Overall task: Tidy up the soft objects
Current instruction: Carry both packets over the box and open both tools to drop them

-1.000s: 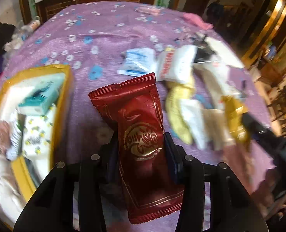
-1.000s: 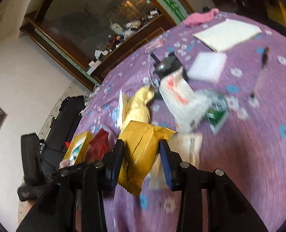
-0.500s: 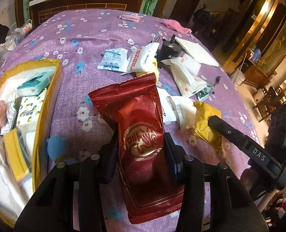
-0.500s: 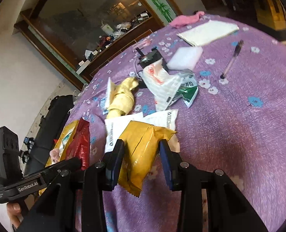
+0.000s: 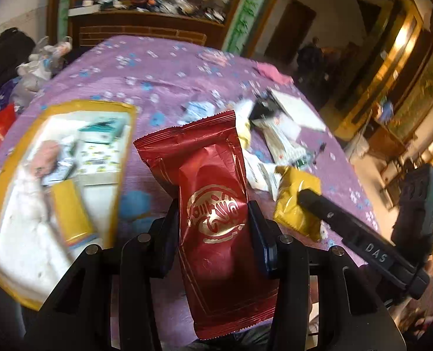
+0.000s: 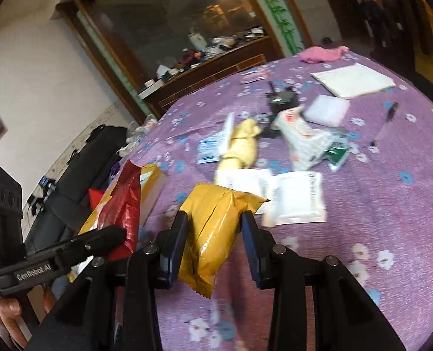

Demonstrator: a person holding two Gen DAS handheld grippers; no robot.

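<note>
My left gripper (image 5: 213, 228) is shut on a dark red snack packet (image 5: 210, 181) with a gold emblem and holds it above the purple flowered tablecloth, just right of the yellow-rimmed box (image 5: 122, 158). My right gripper (image 6: 215, 234) is shut on a yellow packet (image 6: 216, 225) and holds it above the cloth. The red packet (image 6: 122, 204) and the left gripper's body (image 6: 70, 251) show at the left of the right wrist view. The yellow packet (image 5: 298, 201) and the right gripper's arm (image 5: 362, 245) show at the right of the left wrist view.
The box holds several soft packs and white cloth (image 5: 26, 228). Loose white packets (image 6: 298, 199), a pale yellow pouch (image 6: 242, 146), a white-and-green bag (image 6: 310, 143), a pen (image 6: 383, 125), a white pad (image 6: 329, 109), a pink cloth (image 6: 321, 54) and a black device (image 6: 283, 99) lie on the table.
Both grippers have risen and pulled back from the pile with their packets. The left gripper has swung so the yellow-rimmed box sits closer beside the red packet.
</note>
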